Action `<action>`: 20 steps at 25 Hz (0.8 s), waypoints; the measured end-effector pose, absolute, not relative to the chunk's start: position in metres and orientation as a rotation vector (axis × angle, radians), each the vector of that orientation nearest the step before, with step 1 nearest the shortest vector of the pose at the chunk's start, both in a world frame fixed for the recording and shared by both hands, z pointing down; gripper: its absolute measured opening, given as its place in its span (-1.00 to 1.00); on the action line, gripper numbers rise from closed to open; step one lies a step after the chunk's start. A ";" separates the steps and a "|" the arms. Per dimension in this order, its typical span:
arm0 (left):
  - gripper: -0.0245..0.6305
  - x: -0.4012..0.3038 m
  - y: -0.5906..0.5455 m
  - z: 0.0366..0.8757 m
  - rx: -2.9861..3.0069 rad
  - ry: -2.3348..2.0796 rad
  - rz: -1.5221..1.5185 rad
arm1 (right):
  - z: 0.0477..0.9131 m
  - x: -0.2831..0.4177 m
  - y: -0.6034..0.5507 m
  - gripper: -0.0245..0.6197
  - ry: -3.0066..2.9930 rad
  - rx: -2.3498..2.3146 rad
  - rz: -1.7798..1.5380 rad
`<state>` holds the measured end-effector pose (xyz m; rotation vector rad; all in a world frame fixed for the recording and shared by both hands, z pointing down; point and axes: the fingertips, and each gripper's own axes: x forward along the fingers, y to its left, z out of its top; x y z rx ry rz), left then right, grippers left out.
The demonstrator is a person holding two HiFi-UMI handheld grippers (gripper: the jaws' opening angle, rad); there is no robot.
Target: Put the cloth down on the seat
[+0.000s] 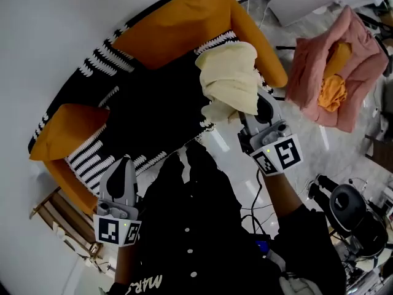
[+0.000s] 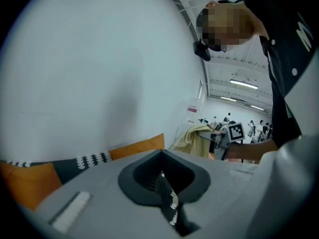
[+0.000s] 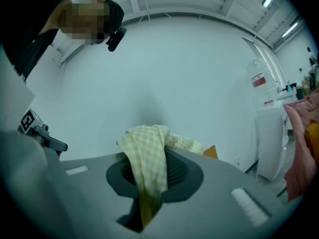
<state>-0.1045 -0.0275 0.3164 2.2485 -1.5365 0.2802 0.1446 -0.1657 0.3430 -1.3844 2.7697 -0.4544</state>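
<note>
A pale yellow checked cloth point(image 1: 228, 78) hangs bunched from my right gripper point(image 1: 249, 112), above the right end of the sofa seat point(image 1: 147, 115). In the right gripper view the cloth point(image 3: 147, 158) is pinched between the jaws and drapes over them. The seat is covered by a black throw with white patterned edges point(image 1: 92, 158). My left gripper point(image 1: 123, 165) is at the sofa's front left edge. In the left gripper view a strip of that black, white-marked throw point(image 2: 169, 198) is caught between its jaws. The same view shows the yellow cloth point(image 2: 192, 139) and my right gripper point(image 2: 227, 136) off to the right.
The sofa has an orange backrest point(image 1: 178, 23) and an orange cushion point(image 1: 67, 131) at its left end. A pink heap of fabric with an orange piece point(image 1: 331, 66) stands to the right. Cables and black equipment point(image 1: 353, 211) lie on the floor at lower right.
</note>
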 end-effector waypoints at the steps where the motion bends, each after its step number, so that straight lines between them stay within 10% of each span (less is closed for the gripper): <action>1: -0.92 -0.105 -0.026 0.324 2.231 -1.532 0.288 | 0.355 0.139 -0.172 -0.71 2.793 -1.375 -0.457; 20: -0.92 -0.116 -0.012 0.430 2.004 -1.451 0.293 | 0.598 0.065 -0.231 -0.71 3.214 -1.306 -0.557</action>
